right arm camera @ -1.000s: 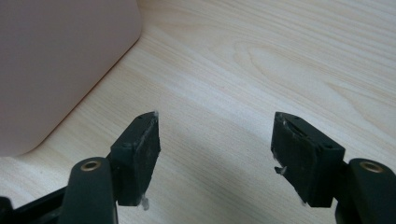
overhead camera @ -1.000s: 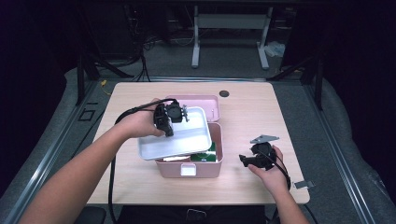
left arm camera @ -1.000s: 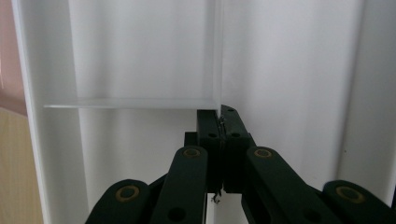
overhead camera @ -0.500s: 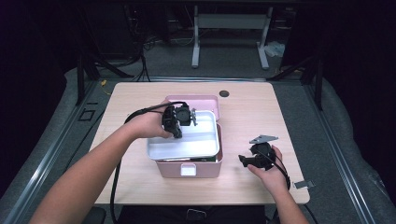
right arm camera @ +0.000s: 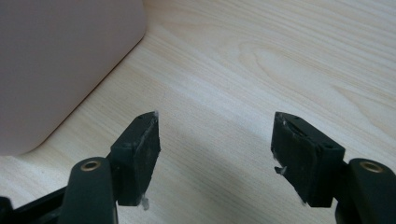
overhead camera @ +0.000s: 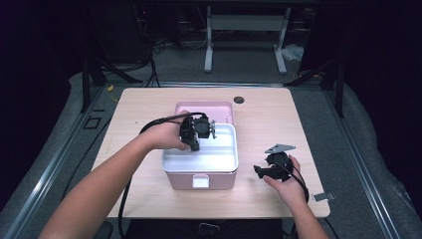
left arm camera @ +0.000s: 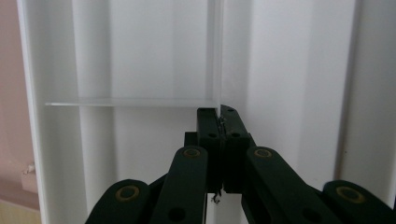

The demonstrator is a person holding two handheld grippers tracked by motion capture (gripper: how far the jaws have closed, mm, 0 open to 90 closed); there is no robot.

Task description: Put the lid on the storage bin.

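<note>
- Pale wooden table [overhead camera: 149, 107]: the white tray [overhead camera: 219, 157] sits atop the pink box [overhead camera: 219, 180].
- Your left gripper [left arm camera: 218, 112] is clenched on the tray's divider; seat it level, then release.
- Your right gripper [right arm camera: 215, 140] rests spread and empty.

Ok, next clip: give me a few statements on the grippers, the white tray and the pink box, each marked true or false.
1. The left gripper is shut on a divider of the white tray. True.
2. The white tray sits over the pink box. True.
3. The right gripper is clamped on the pink box. False: its jaws stand open over bare table, with the box beside it.
4. The pink box stands on the floor. False: it is on the wooden table.
</note>
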